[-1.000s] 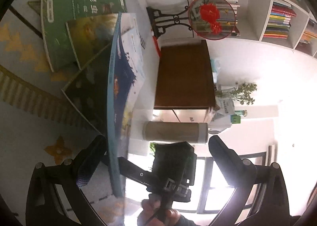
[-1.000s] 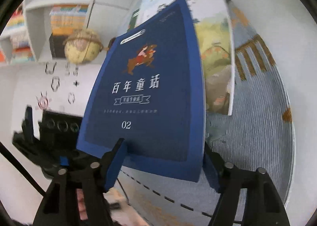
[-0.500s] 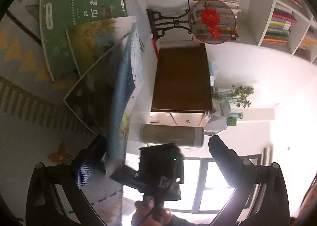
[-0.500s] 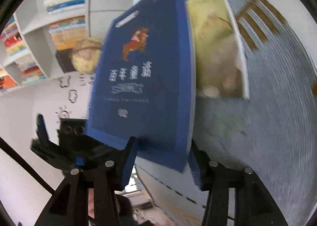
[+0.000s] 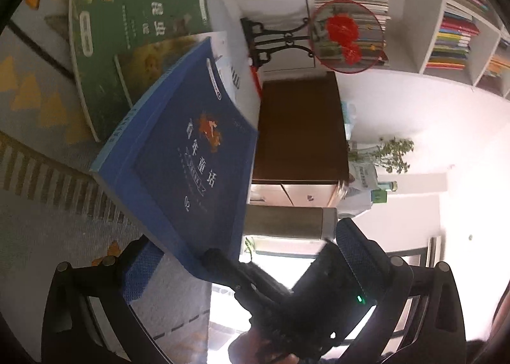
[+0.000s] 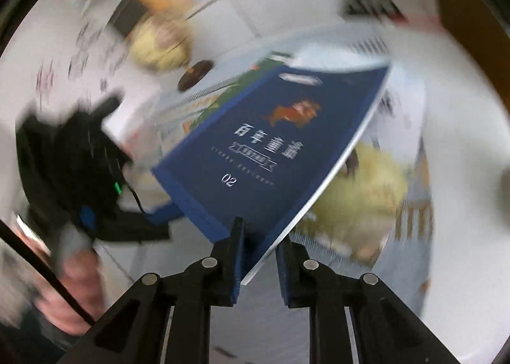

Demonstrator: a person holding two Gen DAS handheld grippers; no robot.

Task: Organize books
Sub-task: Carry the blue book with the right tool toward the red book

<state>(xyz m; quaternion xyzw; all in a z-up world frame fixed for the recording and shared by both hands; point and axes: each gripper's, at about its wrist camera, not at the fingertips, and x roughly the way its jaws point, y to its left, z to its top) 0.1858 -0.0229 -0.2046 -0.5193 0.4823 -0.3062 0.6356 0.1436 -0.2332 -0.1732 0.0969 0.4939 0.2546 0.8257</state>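
Note:
A dark blue book (image 6: 264, 147) with white Chinese lettering and "02" is clamped at its lower corner by my right gripper (image 6: 259, 255), which is shut on it and holds it tilted off the rug. In the left wrist view the same blue book (image 5: 188, 153) hangs over the patterned rug, with the right gripper (image 5: 255, 281) below it. My left gripper (image 5: 251, 255) is open and empty beside the book. A green book (image 5: 127, 23) and a yellow-green picture book (image 5: 149, 61) lie behind.
A patterned grey and yellow rug (image 5: 38, 147) is under the books. A brown cabinet (image 5: 299, 128), a red round fan on a black stand (image 5: 347, 35) and white shelves full of books (image 5: 452, 19) are behind. The right wrist view is motion-blurred.
The right gripper closed its jaws on the blue book's corner and swung it from edge-on to cover-facing, tilting it over. The right view turned sharply. The left gripper stayed open.

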